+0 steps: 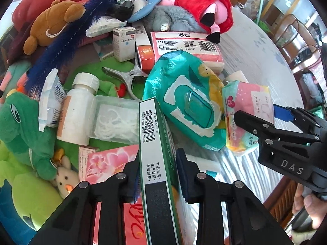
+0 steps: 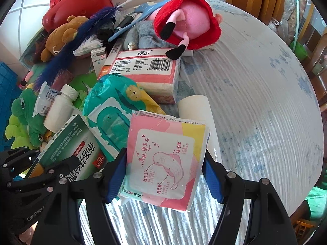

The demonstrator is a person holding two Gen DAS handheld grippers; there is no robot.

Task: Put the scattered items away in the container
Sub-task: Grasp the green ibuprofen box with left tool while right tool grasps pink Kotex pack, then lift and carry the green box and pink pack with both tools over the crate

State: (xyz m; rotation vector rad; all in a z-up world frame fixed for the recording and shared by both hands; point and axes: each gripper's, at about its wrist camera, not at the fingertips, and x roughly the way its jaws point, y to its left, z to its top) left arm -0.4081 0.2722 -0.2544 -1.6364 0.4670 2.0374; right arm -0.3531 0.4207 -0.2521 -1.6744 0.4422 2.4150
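Observation:
My left gripper is shut on a green and white medicine box, held edge-up over the pile; the box also shows in the right wrist view. My right gripper is shut on a pink Kotex pad pack, held just above the table; the pack shows in the left wrist view with the right gripper around it. A teal wet-wipes pack lies between the two. A red case stands at the back left.
A pile covers the left: a white bottle, floss-pick box, green frog plush, brown bear, blue feather, pink tissue pack, red-hooded pink plush. A blue crate sits far left. Striped tablecloth spreads right.

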